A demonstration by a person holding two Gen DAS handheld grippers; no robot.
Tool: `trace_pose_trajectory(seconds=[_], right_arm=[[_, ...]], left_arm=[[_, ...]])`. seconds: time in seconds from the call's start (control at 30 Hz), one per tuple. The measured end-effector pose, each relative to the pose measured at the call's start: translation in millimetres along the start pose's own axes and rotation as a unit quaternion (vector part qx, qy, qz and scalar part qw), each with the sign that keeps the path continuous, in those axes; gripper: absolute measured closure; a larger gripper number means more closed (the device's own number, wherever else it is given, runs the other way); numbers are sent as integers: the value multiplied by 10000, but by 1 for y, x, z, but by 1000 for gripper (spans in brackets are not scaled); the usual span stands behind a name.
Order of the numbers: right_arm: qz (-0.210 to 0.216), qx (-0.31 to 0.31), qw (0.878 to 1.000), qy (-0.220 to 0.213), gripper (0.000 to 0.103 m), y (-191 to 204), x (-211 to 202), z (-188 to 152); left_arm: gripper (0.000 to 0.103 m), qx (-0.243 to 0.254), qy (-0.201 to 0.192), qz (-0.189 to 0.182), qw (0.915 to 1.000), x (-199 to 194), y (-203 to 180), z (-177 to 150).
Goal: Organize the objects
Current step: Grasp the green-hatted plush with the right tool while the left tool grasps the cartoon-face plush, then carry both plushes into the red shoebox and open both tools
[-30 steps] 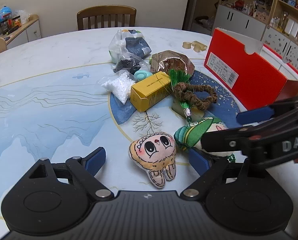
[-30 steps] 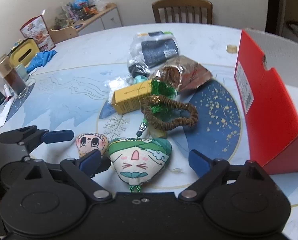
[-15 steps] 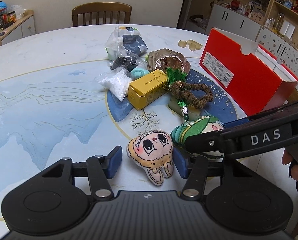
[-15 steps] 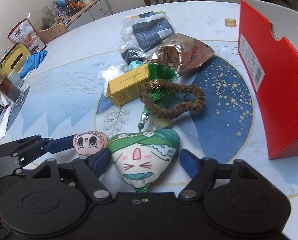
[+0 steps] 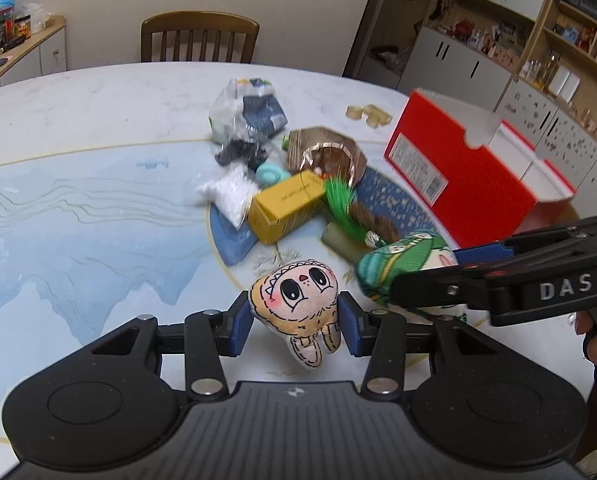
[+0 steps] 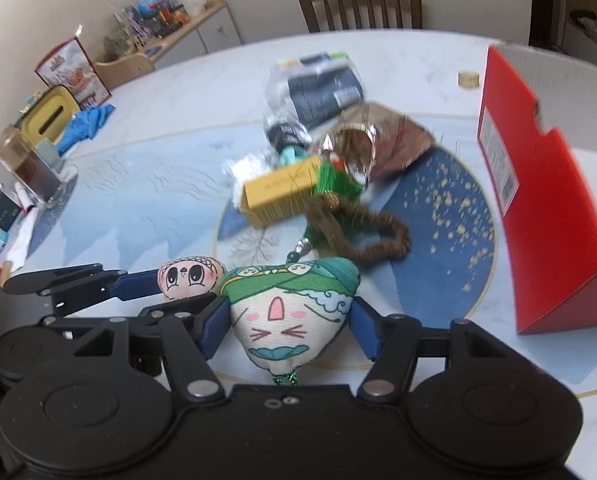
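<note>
Both sets of jaws were wide a second ago; now they are closing, pads pressing the toys. My left gripper (image 5: 296, 322) pinches the tan doll (image 5: 298, 306) at lower centre of its frame; my right gripper (image 6: 290, 330) squeezes the green-hatted doll (image 6: 288, 312) (soft, so it dents). Next, I judge, the red box (image 6: 546, 204) at frame right.

A: What's different from 1 second ago?
B: The left gripper (image 5: 296, 320), wide open then, is closing onto the beige plush (image 5: 298, 308).
A: And the other?
B: The right gripper (image 6: 288, 326) is closing around the green plush (image 6: 290, 320).
</note>
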State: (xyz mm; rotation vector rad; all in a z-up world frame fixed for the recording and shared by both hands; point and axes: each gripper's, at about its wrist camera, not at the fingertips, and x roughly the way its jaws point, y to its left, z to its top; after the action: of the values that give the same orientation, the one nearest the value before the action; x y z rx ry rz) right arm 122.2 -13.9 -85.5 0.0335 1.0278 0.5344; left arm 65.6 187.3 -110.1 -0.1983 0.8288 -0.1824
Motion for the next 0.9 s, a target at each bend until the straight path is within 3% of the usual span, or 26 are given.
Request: trace_pose_trajectory(seconds=[0.47,0.9], right_arm=[[-104,-144,9988,-450,40,-22,-80,28],[-184,-146,9929,-1168,40,-98,-154,69]], left_arm=[[58,-77,-32,-257,9996,-34,-27,51],[58,413,-58,-218,9989,-19,-114,98]])
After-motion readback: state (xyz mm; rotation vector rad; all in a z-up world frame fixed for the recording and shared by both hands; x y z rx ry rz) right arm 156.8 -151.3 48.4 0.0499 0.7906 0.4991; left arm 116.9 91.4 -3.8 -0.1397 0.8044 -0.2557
